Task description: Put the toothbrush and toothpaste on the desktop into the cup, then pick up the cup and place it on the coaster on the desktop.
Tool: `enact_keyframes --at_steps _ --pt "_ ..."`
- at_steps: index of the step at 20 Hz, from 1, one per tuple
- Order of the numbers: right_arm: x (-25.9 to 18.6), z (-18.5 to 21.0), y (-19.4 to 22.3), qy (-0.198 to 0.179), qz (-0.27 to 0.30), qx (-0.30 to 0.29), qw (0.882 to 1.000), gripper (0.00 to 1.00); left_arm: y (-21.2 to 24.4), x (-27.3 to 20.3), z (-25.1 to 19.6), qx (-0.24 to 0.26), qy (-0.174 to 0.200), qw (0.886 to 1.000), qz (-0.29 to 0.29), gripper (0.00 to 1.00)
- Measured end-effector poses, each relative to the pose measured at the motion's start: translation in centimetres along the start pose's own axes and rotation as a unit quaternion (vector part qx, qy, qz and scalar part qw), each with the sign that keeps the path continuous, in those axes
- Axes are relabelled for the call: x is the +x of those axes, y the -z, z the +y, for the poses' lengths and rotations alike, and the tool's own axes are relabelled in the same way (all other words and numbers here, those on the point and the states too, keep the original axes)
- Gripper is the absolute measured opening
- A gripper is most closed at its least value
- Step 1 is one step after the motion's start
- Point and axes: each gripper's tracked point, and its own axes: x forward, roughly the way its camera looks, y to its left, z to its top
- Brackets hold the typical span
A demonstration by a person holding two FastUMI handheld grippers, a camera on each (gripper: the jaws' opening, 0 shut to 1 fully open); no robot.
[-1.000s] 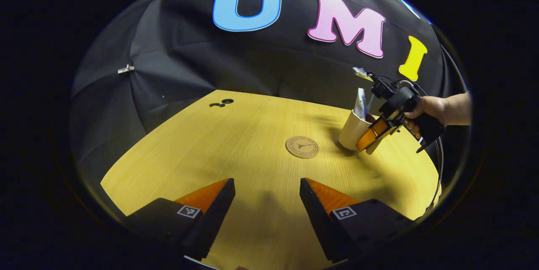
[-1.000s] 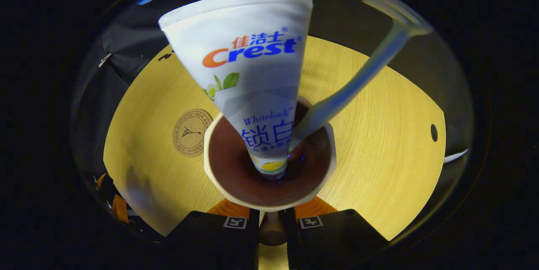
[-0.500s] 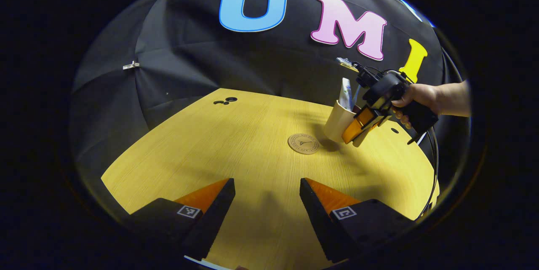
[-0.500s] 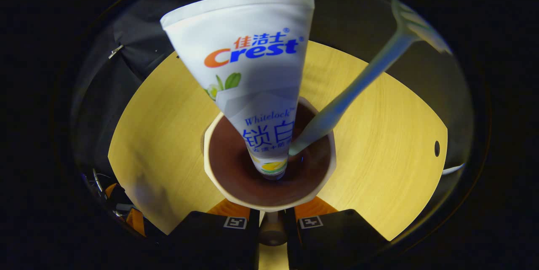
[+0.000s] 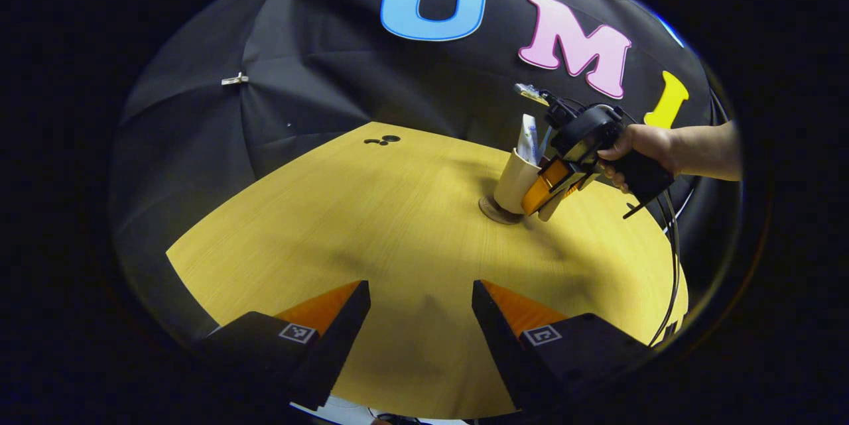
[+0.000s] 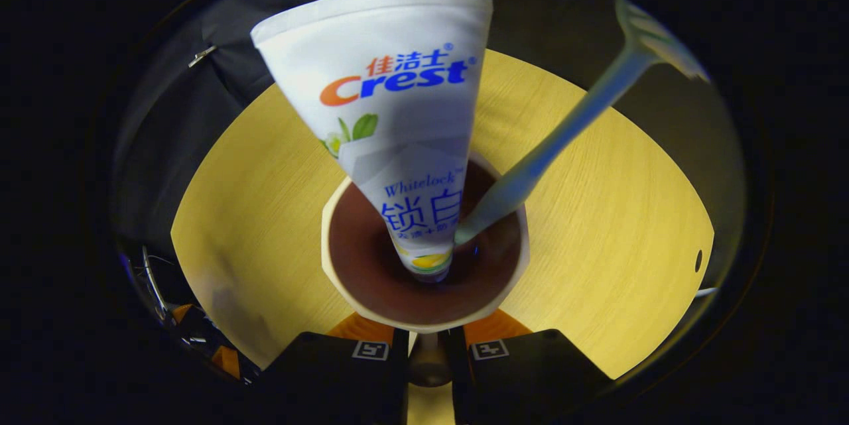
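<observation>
In the right gripper view, the right gripper (image 6: 428,345) has its jaws nearly together, both fingers pressed on the handle of the cream ceramic cup with a brown inside (image 6: 331,259). The white toothpaste tube (image 6: 391,120) stands in it cap down, crimped end up; the pale blue toothbrush (image 6: 564,136) leans to the right, bristle head uppermost. In the left gripper view, the cup sits over the round cork coaster (image 5: 491,212) on the yellow wooden desktop (image 5: 345,226). The left gripper (image 5: 421,319) hovers with its jaws wide and bare.

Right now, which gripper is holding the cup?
The right gripper, shut on the cup at the coaster; the left gripper hangs open over bare desktop.
</observation>
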Motion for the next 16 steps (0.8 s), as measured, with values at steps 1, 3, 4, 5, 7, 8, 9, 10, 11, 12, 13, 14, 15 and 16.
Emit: enact_keyframes --at_steps 1,3,4,5,7,8,9,10,11,12,13,14,15,16 --pt "0.2 0.4 -0.1 0.003 0.001 -0.007 1.000 0.30 0.1 -0.2 0.5 0.000 -0.005 1.000 -0.001 0.98" --pt "0.5 0.7 0.0 0.007 0.008 -0.013 1.000 0.30 0.3 -0.5 1.6 0.001 -0.013 1.000 0.001 0.98" --pt "0.8 0.6 0.1 0.011 0.011 -0.014 1.000 0.30 0.4 -0.5 2.0 0.000 -0.016 1.000 0.002 0.97" --pt "0.9 0.6 0.1 0.014 0.014 -0.018 1.000 0.30 0.6 -0.7 2.3 0.000 -0.019 1.000 0.003 0.97" --pt "0.7 0.4 0.2 0.018 0.011 -0.023 1.000 0.30 0.8 -0.8 2.7 -0.002 -0.023 1.000 0.004 0.98" --pt "0.6 0.5 0.1 0.020 0.012 -0.022 0.999 0.30 0.9 -0.9 2.9 -0.003 -0.025 1.000 0.005 0.98" --pt "0.8 0.5 0.2 0.022 0.014 -0.025 0.999 0.30 1.0 -1.0 3.0 -0.004 -0.026 1.000 0.007 0.98" --pt "0.7 0.4 0.1 0.024 0.014 -0.026 0.999 0.24 1.0 -1.1 3.0 -0.004 -0.027 1.000 0.007 0.98" --pt "0.8 0.5 0.0 0.025 0.015 -0.028 0.999 0.30 1.1 -1.2 3.0 -0.004 -0.027 1.000 0.007 0.98" --pt "0.6 0.6 0.2 0.027 0.016 -0.029 0.999 0.25 1.0 -1.2 2.9 -0.003 -0.026 1.000 0.006 0.97" --pt "0.5 0.5 0.1 0.025 0.015 -0.028 0.999 0.33 1.0 -1.4 2.7 -0.001 -0.024 1.000 0.006 0.98" --pt "0.1 0.6 0.0 0.023 0.011 -0.028 0.999 0.33 0.8 -1.5 2.6 0.001 -0.023 1.000 0.005 0.98" --pt "-0.7 0.7 -0.4 0.020 0.005 -0.026 0.999 0.47 0.6 -1.7 2.4 0.003 -0.021 1.000 0.003 0.98" --pt "-0.8 0.7 -0.4 0.019 -0.001 -0.024 1.000 0.46 0.3 -1.9 2.1 0.005 -0.018 1.000 0.001 0.98"
